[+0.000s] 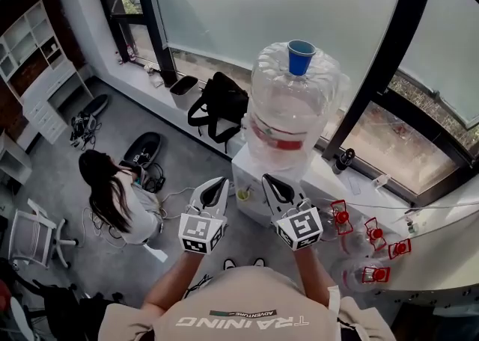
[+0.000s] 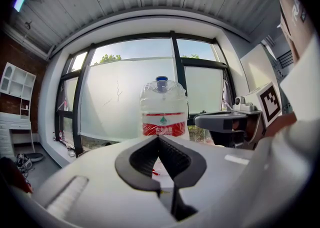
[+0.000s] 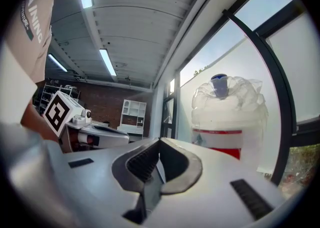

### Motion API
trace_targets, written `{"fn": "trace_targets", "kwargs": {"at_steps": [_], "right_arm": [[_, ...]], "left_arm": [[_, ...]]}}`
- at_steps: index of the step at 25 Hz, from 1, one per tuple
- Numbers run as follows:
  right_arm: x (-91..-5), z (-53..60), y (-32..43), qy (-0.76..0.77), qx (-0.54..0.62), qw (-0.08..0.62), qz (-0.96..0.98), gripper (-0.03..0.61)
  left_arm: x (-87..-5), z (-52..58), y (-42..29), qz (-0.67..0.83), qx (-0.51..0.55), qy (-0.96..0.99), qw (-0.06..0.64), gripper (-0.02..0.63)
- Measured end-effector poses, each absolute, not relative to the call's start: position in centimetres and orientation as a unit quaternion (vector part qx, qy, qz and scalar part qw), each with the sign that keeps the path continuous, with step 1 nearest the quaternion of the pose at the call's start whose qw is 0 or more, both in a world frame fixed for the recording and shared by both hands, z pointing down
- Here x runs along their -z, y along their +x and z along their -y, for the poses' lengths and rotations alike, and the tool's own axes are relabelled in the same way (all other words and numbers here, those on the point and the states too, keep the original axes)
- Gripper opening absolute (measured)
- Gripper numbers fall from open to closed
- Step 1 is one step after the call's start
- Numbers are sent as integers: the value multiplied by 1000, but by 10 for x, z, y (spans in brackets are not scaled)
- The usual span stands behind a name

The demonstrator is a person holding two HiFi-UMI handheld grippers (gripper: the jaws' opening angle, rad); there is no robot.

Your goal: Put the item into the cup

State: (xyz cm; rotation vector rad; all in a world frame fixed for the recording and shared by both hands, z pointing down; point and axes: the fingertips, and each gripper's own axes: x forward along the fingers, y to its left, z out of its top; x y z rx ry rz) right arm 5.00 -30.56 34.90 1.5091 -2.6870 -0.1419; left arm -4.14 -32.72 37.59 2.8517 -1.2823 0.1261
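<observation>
Grey flooring and tall frosted windows fill the head view. A large water jug (image 1: 292, 108) with a blue cap (image 1: 300, 55) stands on a white stand (image 1: 251, 175). The left gripper (image 1: 217, 186) and right gripper (image 1: 271, 182) are held side by side just short of the stand, both pointing towards it. Between their tips, on the stand, sits a small yellowish object (image 1: 243, 194). It may be the cup but is too small to identify, and neither gripper touches it. Clear containers with red fittings (image 1: 374, 233) lie on the white counter (image 1: 441, 257) to the right, detail unclear. A person (image 1: 120, 197) sits on the floor at left. The wearer's shirt reads "TRAINING" and "ADVENTURE".

Left gripper view: the jaws meet at the tips with nothing between them. The jug (image 2: 163, 107) stands ahead. Its red label (image 2: 164, 129) bears a green triangular mark and white characters, not legible. No cup is visible here.

Right gripper view: the jaws are likewise together and empty. The jug (image 3: 227, 117) stands ahead to the right, its base cut off behind the gripper body.
</observation>
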Motion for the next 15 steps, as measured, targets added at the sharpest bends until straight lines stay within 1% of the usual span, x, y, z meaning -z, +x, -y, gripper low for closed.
{"fn": "trace_targets", "kwargs": {"at_steps": [6, 15], "right_arm": [[-363, 302, 50, 495, 31, 20, 868, 11], [-375, 297, 50, 498, 25, 29, 866, 11]], "left_arm": [[-389, 311, -40, 406, -58, 912, 17, 8], [-405, 306, -43, 406, -65, 911, 33, 8]]}}
